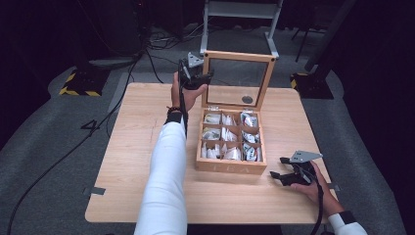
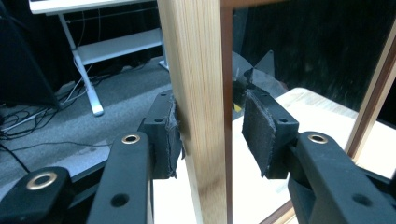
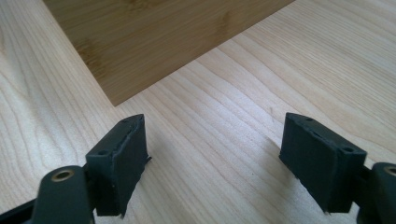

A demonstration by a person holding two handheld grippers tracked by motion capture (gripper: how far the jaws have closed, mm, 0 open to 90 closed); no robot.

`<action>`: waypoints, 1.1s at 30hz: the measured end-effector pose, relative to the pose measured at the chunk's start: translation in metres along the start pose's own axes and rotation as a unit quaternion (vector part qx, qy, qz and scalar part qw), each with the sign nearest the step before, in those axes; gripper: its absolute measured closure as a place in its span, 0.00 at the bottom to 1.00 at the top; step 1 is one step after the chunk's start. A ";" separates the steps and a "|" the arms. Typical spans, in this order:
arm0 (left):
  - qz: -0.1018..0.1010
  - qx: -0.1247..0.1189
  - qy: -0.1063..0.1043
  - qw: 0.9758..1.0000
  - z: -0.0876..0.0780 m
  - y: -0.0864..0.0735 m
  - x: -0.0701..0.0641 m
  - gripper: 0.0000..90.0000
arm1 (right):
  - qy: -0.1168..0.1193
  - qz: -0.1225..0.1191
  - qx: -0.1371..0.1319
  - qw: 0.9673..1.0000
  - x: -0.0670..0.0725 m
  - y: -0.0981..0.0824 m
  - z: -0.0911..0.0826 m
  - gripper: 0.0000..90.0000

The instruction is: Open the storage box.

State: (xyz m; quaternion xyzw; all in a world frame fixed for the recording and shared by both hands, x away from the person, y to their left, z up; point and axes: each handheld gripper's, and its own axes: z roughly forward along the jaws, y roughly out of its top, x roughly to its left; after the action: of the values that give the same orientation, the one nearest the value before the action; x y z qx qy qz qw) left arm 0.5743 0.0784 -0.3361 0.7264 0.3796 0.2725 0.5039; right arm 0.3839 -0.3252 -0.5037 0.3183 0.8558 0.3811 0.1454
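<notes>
Nine small compartments fill the wooden box [image 1: 231, 169], and each one holds pale tea bags [image 1: 230, 134]. The box stands on the table [image 1: 127, 161], right of the middle. Its glass lid [image 1: 238, 78] stands upright behind it. The left gripper [image 1: 199, 77] is raised at the lid's left frame post; the arm in a white sleeve [image 1: 164, 181] stretches far forward. In the left gripper view its jaws sit around the post [image 2: 198, 112]: one pad [image 2: 170, 140] touches the wood, the other stands a little apart behind the glass. The right gripper [image 1: 280, 172] rests low on the table beside the box's front corner [image 3: 112, 100], jaws wide apart, holding nothing. What is printed on the bags is too small to read.
</notes>
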 end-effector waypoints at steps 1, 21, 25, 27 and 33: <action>0.001 0.001 0.001 1.000 0.001 -0.001 0.000 0.63 | 0.000 0.002 0.000 1.000 0.000 0.000 0.000 0.25; 0.030 0.084 0.021 0.996 0.023 -0.050 -0.005 0.64 | -0.004 0.003 0.001 1.000 0.000 0.000 0.000 0.25; 0.028 0.099 0.016 0.995 0.025 -0.059 -0.004 0.65 | -0.004 0.003 0.001 1.000 0.000 0.000 0.000 0.24; 0.031 0.105 0.015 0.994 0.025 -0.061 -0.003 0.66 | -0.004 0.003 0.001 1.000 0.000 0.000 0.000 0.25; 0.025 0.106 0.013 0.994 0.026 -0.069 -0.005 0.65 | -0.004 0.003 0.001 1.000 0.000 0.000 0.000 0.25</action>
State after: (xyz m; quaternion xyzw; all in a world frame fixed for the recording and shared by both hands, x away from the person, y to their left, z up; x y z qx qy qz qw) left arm 0.5731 0.0748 -0.4098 0.7813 0.3951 0.2525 0.4120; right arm 0.3839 -0.3254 -0.5039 0.3223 0.8547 0.3793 0.1474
